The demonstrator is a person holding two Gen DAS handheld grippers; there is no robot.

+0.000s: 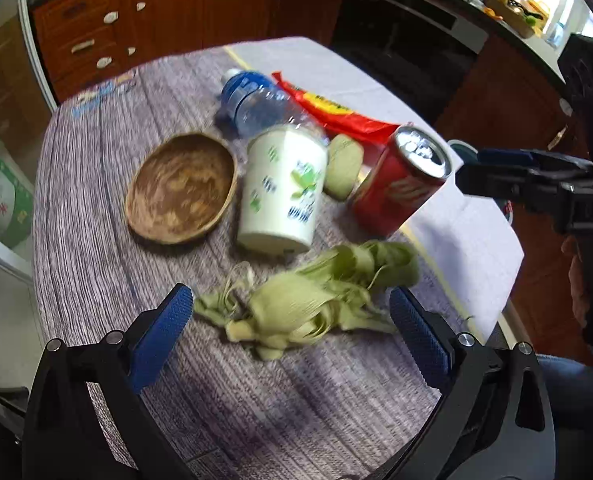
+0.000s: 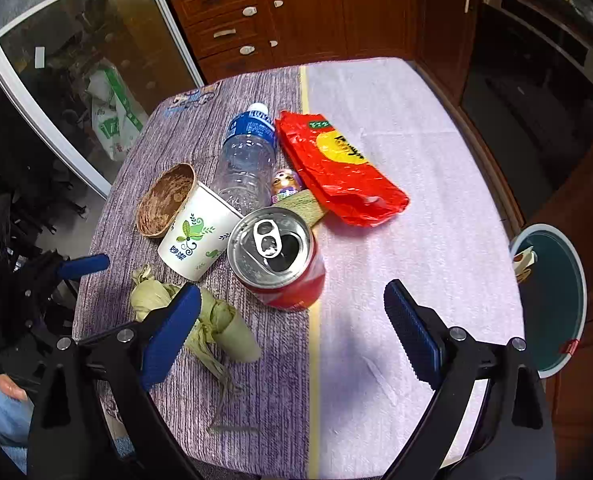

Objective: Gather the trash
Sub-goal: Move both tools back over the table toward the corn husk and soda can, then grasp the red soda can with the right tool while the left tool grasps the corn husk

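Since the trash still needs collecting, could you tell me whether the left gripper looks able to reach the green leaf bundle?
Probably yes: the left gripper is open and the green leaf bundle lies between its fingers, with nothing in between; the white paper cup stands beyond.

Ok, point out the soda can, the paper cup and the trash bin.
soda can [image 2: 274, 246]: right wrist view, silver top.
paper cup [image 2: 194, 242]: right wrist view, printed side.
trash bin [image 2: 552, 304]: right wrist view, dark inside.

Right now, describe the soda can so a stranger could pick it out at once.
Find the table and the yellow stripe running down its cloth. The soda can stands upright on that stripe, just right of the paper cup. It alone is red metal, with a silver top and an opened pull tab.
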